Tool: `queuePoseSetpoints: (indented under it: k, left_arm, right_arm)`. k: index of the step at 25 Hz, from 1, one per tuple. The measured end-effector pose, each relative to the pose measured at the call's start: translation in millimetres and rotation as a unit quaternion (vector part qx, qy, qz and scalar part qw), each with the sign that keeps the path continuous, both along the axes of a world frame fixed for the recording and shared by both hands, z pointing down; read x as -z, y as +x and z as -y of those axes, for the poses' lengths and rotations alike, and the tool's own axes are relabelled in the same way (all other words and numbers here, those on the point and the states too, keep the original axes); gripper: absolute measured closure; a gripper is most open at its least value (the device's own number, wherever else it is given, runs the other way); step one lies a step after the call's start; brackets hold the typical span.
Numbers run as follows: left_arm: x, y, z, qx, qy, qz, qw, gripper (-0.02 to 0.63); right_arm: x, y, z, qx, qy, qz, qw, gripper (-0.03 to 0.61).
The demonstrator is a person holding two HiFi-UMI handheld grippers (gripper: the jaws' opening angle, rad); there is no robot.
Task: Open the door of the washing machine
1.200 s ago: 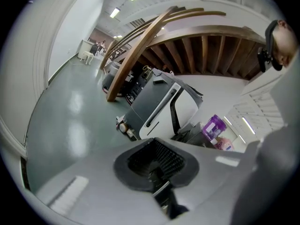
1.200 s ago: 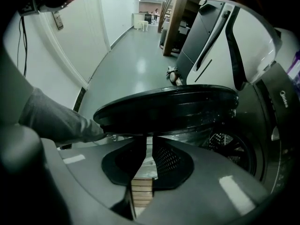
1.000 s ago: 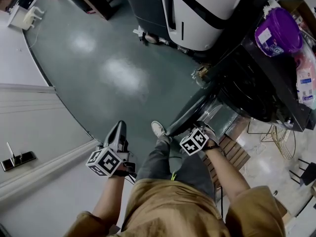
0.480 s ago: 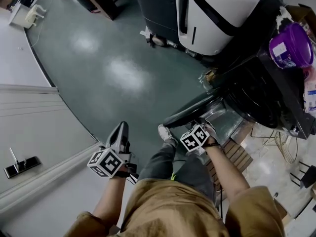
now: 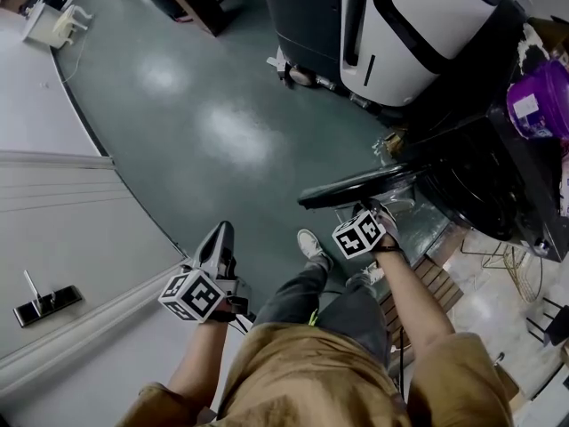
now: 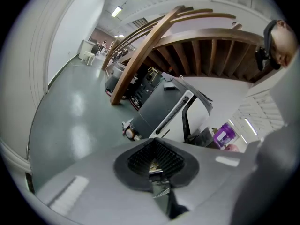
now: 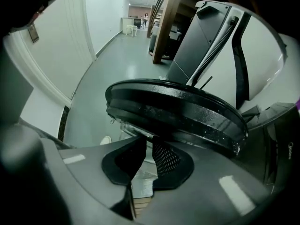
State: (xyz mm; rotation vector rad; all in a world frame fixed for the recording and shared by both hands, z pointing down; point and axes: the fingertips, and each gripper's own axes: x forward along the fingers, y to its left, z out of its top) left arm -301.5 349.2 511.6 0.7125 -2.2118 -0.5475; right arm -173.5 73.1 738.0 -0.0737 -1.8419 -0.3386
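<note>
The black front-loading washing machine (image 5: 484, 181) stands at the right of the head view. Its round dark door (image 5: 356, 188) is swung out to the left, almost edge-on. My right gripper (image 5: 377, 208) points steeply down at the door's near edge, below the rim. In the right gripper view the door (image 7: 173, 111) spans the picture and my right gripper (image 7: 146, 143) is shut on its lower rim, with only a thin slit between the pads. My left gripper (image 5: 220, 231) hangs over the green floor to the left, shut and holding nothing, as the left gripper view (image 6: 152, 162) also shows.
A large white and dark appliance (image 5: 400, 25) stands behind the door. A purple tub (image 5: 537, 101) sits on top of the washing machine. A slatted wooden pallet (image 5: 428, 279) lies under my right arm. My shoe (image 5: 311, 245) is near the door. A white wall (image 5: 62, 229) runs at left.
The door has swung further out from the machine, and my right gripper has moved along with its edge. My left gripper has shifted a little across the floor, still shut.
</note>
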Motion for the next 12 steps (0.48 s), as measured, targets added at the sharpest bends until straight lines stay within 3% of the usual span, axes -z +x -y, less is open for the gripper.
queuePoseSetpoints:
  k: [12]
  left_arm:
    - [-16,-9,-21,0.001,-0.008,-0.011,0.9999,0.554]
  right_arm:
    - [-10,-62,10,-0.019,0.015,0.019,1.000,0.534]
